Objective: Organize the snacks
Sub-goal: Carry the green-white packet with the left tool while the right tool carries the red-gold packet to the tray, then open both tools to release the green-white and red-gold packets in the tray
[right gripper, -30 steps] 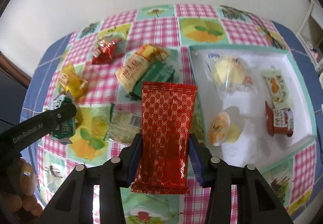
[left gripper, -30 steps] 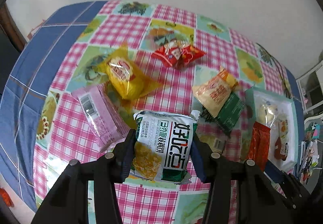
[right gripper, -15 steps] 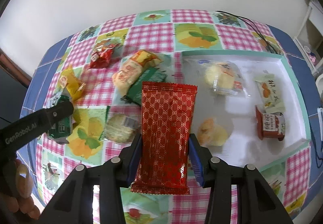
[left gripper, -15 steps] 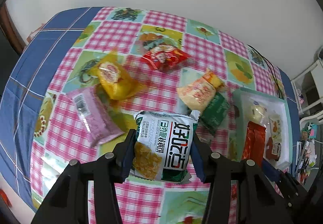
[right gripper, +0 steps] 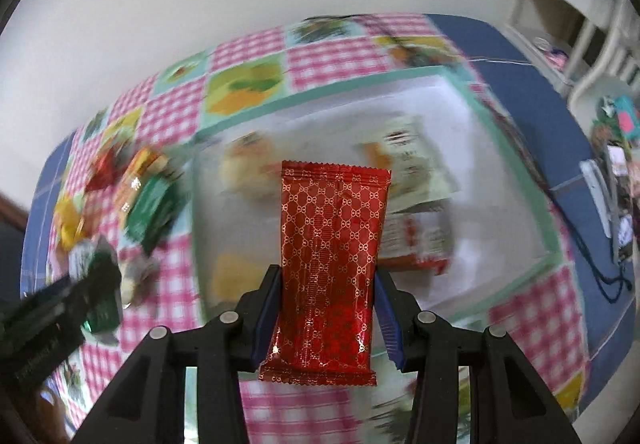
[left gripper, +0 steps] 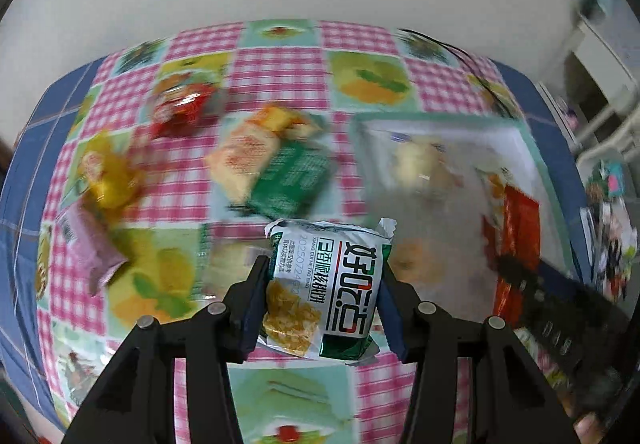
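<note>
- Carrying two packets at once: the left tool [left gripper: 322, 300] pinches a white-and-green snack packet [left gripper: 326, 284] across its width, and the right tool [right gripper: 326, 308] pinches a long red packet [right gripper: 328, 256] near its lower end.
- Both packets are held in the air. The red packet hangs over the white tray [right gripper: 548, 244]; the white-and-green one sits near the tray's left edge [left gripper: 360, 148], above the checked tabletop [left gripper: 280, 56].
- Both views are blurred, so the exact height above the tray cannot be read.
- Pick a bare patch of the tray floor; several snacks already lie there, including a red-and-white packet [right gripper: 416, 244].
- Lower each packet until it is close to the floor, then spread the fingers. This should keep light foil from sliding or flipping.
- Judged risk: the two tools are close together; stagger the releases.
- Loose snacks remain on the cloth, such as the dark green packet [left gripper: 292, 180].
</note>
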### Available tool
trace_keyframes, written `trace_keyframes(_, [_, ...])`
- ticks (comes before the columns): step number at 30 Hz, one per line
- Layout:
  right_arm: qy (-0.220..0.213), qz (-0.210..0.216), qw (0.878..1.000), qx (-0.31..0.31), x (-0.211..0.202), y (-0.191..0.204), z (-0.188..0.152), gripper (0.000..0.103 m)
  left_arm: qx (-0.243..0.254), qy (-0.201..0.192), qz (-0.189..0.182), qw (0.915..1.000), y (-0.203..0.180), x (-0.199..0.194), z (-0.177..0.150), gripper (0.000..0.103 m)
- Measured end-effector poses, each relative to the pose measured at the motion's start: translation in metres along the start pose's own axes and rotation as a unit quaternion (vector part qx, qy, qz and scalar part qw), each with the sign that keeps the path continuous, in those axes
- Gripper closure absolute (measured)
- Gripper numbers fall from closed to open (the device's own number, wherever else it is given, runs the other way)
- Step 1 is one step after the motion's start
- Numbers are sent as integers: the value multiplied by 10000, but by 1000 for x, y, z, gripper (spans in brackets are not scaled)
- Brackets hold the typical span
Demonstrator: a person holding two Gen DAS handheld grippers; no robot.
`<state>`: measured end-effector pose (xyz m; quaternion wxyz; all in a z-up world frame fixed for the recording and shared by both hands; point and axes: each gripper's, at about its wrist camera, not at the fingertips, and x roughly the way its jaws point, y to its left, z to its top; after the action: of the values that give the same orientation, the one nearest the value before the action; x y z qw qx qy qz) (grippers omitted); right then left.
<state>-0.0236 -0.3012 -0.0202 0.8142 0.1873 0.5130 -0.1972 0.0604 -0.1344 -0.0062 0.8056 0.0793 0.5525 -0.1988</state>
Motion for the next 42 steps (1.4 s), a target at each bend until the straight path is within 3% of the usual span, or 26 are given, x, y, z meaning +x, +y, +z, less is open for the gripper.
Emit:
trace_keyframes(6, [-276,-194,9983,465,2,-46,10,55,705,-123,-102,9974,-59,3,-1,51])
trace_keyframes(13, [-513,-380,9946,816,9,-77,18,55,1106,-211,-132,9936,-97,19,1,51])
trace_keyframes(32, [-401,-713,9917,989,47,-108,33,55,1021,-133,-405,9939,-110,60,22,51])
trace_keyframes(41, [-399,-778,9916,958,39,-104,34,51,1052,-74,-434,9935,-110,54,22,51])
trace_keyframes(42, [-395,-776,9917,952,38,-104,34,44,1040,-58,-433,9936,-109,53,22,50])
